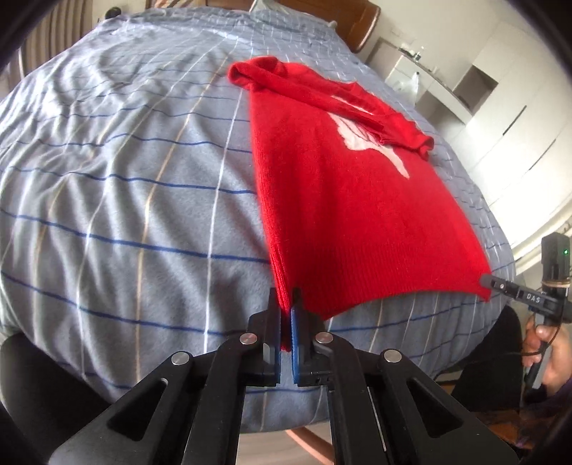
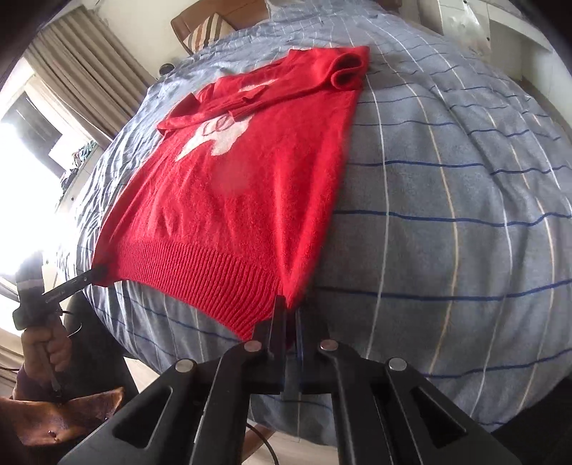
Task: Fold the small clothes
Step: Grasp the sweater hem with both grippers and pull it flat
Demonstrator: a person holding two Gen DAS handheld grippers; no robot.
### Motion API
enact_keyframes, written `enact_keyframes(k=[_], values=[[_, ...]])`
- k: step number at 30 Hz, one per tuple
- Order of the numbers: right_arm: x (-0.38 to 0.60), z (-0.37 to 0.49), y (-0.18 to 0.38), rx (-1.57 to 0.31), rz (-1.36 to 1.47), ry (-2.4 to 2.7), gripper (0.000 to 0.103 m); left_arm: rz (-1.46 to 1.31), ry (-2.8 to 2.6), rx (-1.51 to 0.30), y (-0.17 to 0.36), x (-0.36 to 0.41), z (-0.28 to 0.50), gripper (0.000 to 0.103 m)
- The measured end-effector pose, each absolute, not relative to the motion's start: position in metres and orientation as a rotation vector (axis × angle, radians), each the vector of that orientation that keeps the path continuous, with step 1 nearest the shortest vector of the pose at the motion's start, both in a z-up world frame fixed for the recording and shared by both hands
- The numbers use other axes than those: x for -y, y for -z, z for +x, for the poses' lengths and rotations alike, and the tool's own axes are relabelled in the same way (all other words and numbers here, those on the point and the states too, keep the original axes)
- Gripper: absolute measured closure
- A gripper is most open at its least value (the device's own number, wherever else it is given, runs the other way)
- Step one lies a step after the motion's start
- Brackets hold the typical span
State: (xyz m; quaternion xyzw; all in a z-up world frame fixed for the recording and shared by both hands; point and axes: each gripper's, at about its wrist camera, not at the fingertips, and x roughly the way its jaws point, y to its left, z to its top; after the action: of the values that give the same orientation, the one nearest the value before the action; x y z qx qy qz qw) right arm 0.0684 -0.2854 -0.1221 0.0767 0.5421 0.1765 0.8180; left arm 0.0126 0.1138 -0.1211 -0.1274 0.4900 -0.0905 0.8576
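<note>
A red knit sweater (image 1: 343, 200) with a white motif lies on a blue-grey checked blanket (image 1: 118, 186), its sleeves folded across the chest. My left gripper (image 1: 286, 304) is shut on the left corner of its ribbed hem. My right gripper (image 2: 290, 311) is shut on the other hem corner of the sweater (image 2: 236, 200). The hem is lifted and stretched between the two. The right gripper also shows in the left wrist view (image 1: 486, 280), and the left gripper in the right wrist view (image 2: 98, 273).
The blanket (image 2: 447, 214) covers a rounded table. A wooden chair with a striped cushion (image 2: 205, 30) stands at the far side. White cabinets (image 1: 500, 107) line one wall, and a curtained window (image 2: 53, 107) another.
</note>
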Motion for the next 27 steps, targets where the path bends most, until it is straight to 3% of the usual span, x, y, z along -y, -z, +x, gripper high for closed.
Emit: enact_keyframes(k=[8, 20, 27], values=[[0.283, 0.084, 0.175, -1.207, 0.134, -0.292, 0.1, -0.253, 0.115, -1.106, 0.165, -0.1, 0.031, 0.102], [0.273, 0.081, 0.171, -1.179, 0.048, -0.273, 0.1, -0.266, 0.104, -1.073, 0.164, -0.103, 0.024, 0.102], [0.272, 0.063, 0.141, -1.182, 0.029, -0.3, 0.1, -0.252, 0.155, -1.033, 0.139, -0.105, -0.008, 0.102]])
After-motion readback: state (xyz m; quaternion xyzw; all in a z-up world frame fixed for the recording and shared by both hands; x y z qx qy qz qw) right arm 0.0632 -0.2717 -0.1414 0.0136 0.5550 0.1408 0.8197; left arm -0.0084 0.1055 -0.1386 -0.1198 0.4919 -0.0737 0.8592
